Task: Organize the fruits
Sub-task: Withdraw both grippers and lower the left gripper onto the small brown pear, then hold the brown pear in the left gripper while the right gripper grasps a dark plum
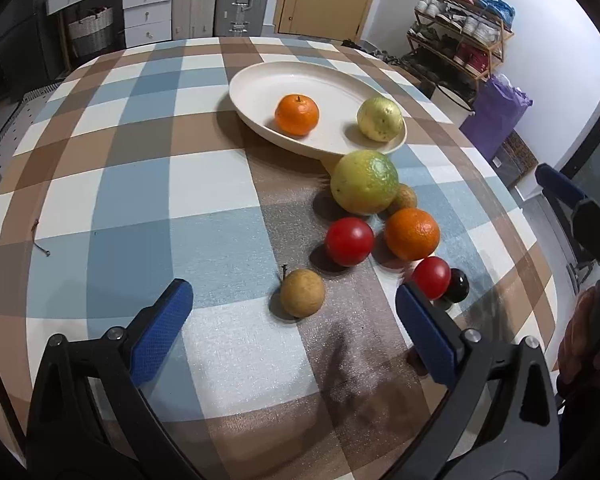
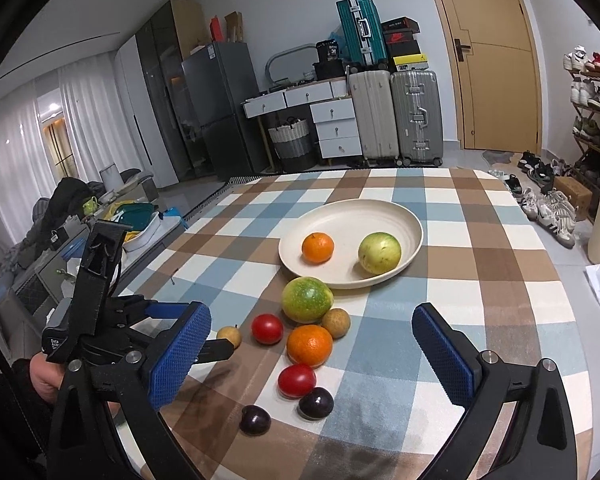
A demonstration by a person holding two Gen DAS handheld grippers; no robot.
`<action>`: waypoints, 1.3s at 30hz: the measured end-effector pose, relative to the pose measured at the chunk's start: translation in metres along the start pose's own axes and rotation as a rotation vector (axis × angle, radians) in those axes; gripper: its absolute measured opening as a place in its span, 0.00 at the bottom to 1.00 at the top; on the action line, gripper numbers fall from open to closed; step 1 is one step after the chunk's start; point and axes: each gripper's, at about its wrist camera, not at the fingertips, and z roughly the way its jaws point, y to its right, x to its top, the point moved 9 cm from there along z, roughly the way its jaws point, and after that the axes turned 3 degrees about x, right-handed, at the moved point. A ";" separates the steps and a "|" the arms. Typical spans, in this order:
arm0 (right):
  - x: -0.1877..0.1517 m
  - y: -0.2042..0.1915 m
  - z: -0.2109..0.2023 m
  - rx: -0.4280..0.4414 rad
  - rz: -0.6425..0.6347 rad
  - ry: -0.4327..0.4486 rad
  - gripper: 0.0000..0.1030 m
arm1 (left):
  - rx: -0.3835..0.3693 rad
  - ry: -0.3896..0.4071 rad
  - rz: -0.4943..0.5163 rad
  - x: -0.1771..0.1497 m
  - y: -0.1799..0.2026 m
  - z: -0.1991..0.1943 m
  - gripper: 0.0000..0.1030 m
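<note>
Basically both hand-held grippers, left (image 1: 294, 312) & right (image 2: 312, 344), wide open, empty; brown pear (image 1: 302, 292) could roll off-centre w/ a nudge.

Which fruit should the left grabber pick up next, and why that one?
Probably the small brown pear. The left gripper is open and empty, and that fruit sits right between its fingers, apart from the other fruit. Easing forward and closing on it looks simplest. The plate has only two fruits in it, so there is room.
</note>
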 end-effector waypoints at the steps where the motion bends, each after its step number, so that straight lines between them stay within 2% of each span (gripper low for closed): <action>1: 0.000 0.001 0.000 0.000 0.001 -0.001 1.00 | -0.006 -0.005 0.007 -0.001 0.002 0.002 0.94; 8: -0.001 0.001 0.001 0.001 0.002 0.000 1.00 | -0.048 -0.042 0.043 -0.008 0.011 0.010 0.76; 10: -0.001 0.001 0.001 0.005 0.003 0.000 1.00 | -0.059 -0.047 0.051 -0.009 0.013 0.012 0.66; 15: -0.007 0.003 0.001 0.018 0.008 0.000 0.99 | -0.064 -0.050 0.060 -0.009 0.012 0.013 0.48; 17: -0.007 0.003 0.001 0.018 0.009 0.002 0.99 | -0.059 -0.054 0.057 -0.009 0.009 0.012 0.36; 18: -0.008 0.004 0.001 0.017 0.011 0.002 1.00 | -0.073 -0.058 0.050 -0.009 0.008 0.013 0.22; 22: -0.013 0.004 0.000 0.023 0.021 -0.002 1.00 | -0.127 -0.060 0.025 -0.010 0.004 0.013 0.21; 33: -0.043 -0.007 0.004 0.065 0.023 -0.080 0.99 | -0.129 -0.028 0.014 -0.010 -0.001 0.000 0.21; 39: -0.064 -0.013 0.013 0.061 0.030 -0.130 0.99 | -0.127 -0.007 0.011 -0.009 -0.003 -0.012 0.21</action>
